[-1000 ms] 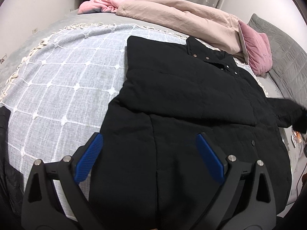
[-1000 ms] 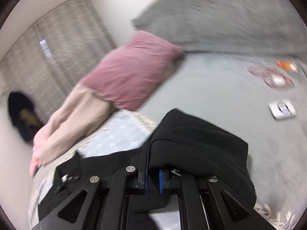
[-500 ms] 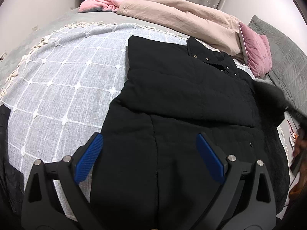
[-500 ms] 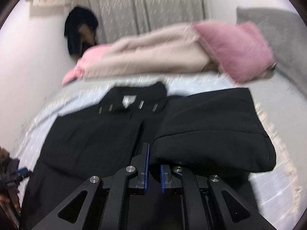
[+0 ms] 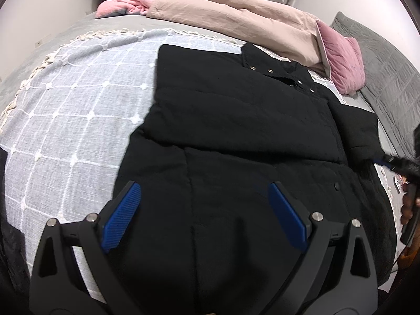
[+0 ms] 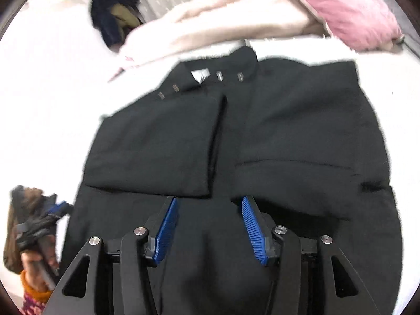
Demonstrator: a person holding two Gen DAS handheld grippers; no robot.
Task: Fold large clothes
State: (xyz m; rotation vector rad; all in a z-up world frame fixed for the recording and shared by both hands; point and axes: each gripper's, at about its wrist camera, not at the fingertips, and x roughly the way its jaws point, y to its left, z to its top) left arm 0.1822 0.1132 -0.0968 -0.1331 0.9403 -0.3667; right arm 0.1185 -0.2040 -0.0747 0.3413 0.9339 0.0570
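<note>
The right tool hangs over the lower middle of the black coat, its jaws partly apart after just opening, with nothing pinched between the blue pads; the coat lies flat beneath them. Just ahead of it both sleeves are folded in across the coat's chest, one to each side of the tool's line, and the collar with its snaps lies beyond. The left tool hovers above the coat's hem with jaws spread wide and empty. The coat rests on a grey checked blanket spread over the bed, which shows to that tool's left. Farther off lie a beige duvet and a pink pillow.
</note>
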